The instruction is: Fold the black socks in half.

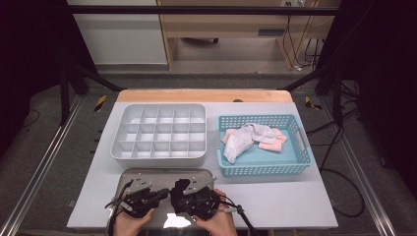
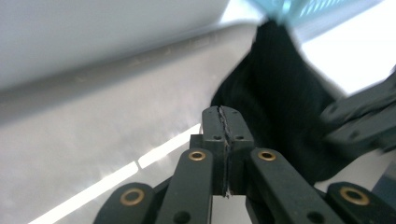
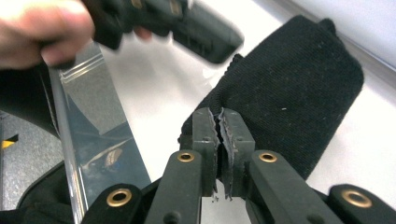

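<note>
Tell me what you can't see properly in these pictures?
- Black sock: in the high view both grippers cover most of it; whether either grips it is unclear.
- Metal tray: near part cut off by the high view's bottom edge.
- Blue basket: blurred, cut off by the left gripper view's top edge.

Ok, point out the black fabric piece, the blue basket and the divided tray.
black fabric piece [image 3: 299, 79], right gripper view, middle of its knit surface
blue basket [image 1: 268, 170], high view, near wall
divided tray [image 1: 157, 157], high view, front wall
</note>
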Motion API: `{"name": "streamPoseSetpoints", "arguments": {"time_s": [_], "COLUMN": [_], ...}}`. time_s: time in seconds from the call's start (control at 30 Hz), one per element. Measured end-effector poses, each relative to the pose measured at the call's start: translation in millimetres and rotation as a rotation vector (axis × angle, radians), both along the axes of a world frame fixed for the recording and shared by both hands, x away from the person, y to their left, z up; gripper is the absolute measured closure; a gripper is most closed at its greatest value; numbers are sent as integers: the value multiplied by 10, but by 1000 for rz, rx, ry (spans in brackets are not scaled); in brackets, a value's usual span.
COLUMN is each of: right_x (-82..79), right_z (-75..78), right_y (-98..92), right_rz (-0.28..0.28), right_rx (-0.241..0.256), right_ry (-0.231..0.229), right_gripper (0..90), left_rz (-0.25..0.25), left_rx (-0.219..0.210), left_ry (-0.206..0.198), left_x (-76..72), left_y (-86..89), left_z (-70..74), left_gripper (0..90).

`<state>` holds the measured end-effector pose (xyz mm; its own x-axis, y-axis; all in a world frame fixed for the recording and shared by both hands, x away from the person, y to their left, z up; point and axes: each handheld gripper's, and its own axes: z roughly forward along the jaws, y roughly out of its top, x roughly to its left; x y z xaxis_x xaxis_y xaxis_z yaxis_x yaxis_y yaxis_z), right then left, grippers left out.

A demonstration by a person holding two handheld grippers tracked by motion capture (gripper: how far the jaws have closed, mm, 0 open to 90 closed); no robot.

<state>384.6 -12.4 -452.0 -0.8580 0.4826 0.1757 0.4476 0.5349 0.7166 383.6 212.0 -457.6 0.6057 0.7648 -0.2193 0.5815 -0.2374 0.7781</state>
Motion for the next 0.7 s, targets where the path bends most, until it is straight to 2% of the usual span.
{"name": "streamPoseSetpoints", "arguments": {"time_s": [0.17,0.3,0.37,0.43,0.5,0.6,0.7], "right_x": [1,-8,-6,-7,-10,-28,-37], "right_z": [-23,-25,-27,-26,-25,-2,8], "right_y": [34,54,61,62,59,32,-7], "right_rz": [0,-3,2,1,-3,-4,-7], "right_rx": [2,0,2,4,7,6,3], "right_ry": [-1,-3,-8,-8,-5,-9,-14], "right_gripper": [860,858,857,854,847,832,815], "left_rz": [-13,-32,-46,-43,-28,-20,-13], "left_rx": [-59,-75,-59,-3,34,31,36], "left_ry": [-40,-79,-92,-94,-68,-36,-21], "left_x": [51,79,105,151,197,218,193], "left_y": [9,-87,-165,-257,-298,-277,-237], "left_z": [163,299,332,310,256,162,98], "left_gripper": [806,694,622,560,522,521,524]}}
